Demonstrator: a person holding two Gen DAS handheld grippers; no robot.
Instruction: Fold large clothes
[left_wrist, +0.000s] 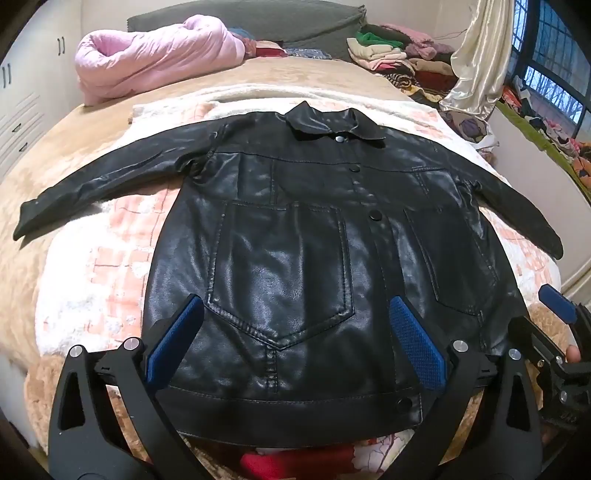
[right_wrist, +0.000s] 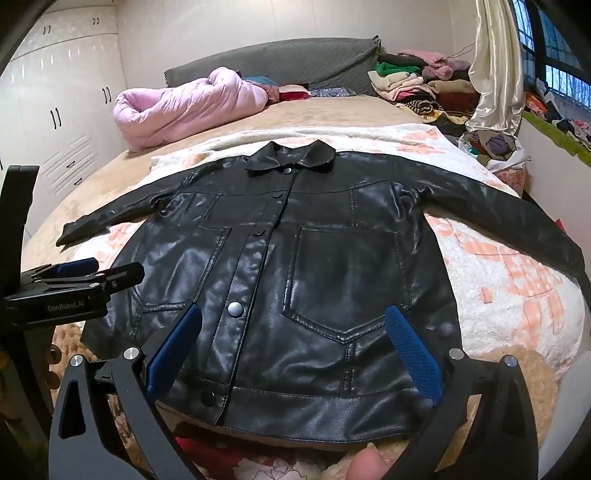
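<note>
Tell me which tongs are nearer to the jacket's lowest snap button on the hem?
Right. The right tongs hang open almost over the hem button; the left tongs hang open further left, over the other pocket.

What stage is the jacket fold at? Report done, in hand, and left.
Done: the black jacket lies flat, buttoned, sleeves spread on the bed. In hand: nothing; left tongs and right tongs hover open over its hem. Left: every fold.

A rolled pink quilt (left_wrist: 155, 59) lies near a clothes pile (left_wrist: 399, 59) beside a cream curtain (left_wrist: 480, 55).
</note>
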